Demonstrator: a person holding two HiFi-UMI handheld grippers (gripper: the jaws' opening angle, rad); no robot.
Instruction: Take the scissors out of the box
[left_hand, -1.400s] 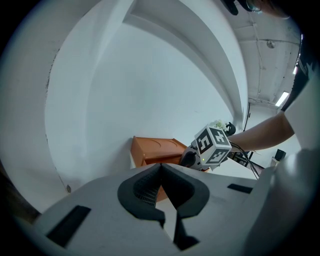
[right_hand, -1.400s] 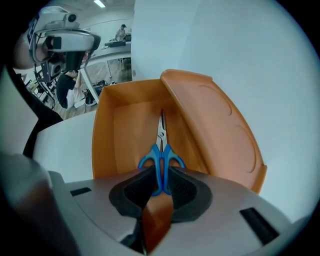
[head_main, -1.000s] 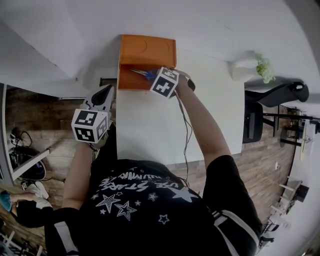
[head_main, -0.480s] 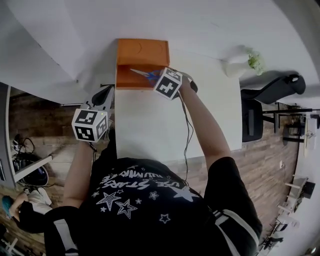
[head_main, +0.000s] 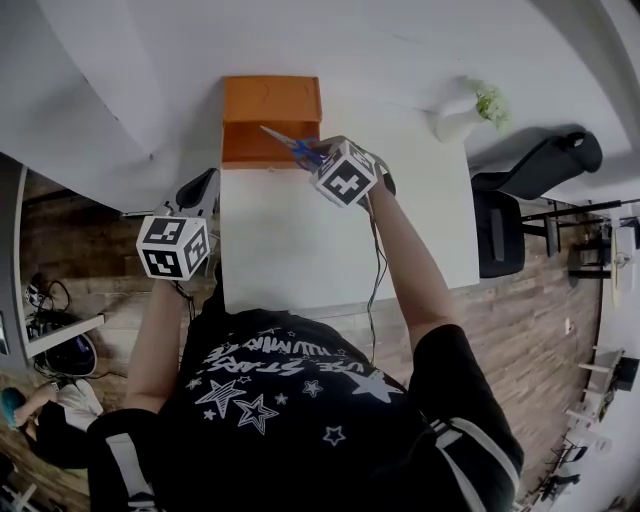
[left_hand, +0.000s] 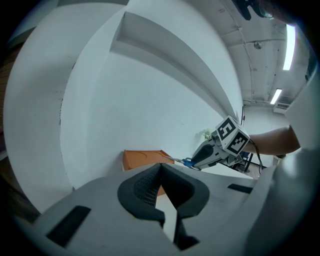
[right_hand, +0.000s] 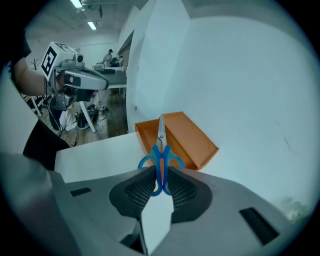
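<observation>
In the head view, the right gripper holds the scissors by the blue handles, with the blades pointing out over the near wall of the orange box, which sits at the far end of the white table. The left gripper hangs off the table's left edge, well apart from the box. This view cannot show whether the scissors are clear of the box or how either pair of jaws stands. The left gripper view settles both. Its own pads meet at the tips with nothing between them, so that gripper is closed and idle, and from the side the scissors appear in the air above the box's rim rather than resting inside it. The right gripper view looks along its own jaws. They stand narrow, pressed on the two blue handle loops, with the closed blades running straight ahead, and the box lies beyond and below, apparently empty. This view alone shows that the grip is on the handles and not on the blades. The step in hand appears to be the lift out of the box, largely done. The next move probably calls for drawing the scissors back over bare table and lowering them flat, keeping the pinch steady because only the loops are held and the long blades could swing or slip.
</observation>
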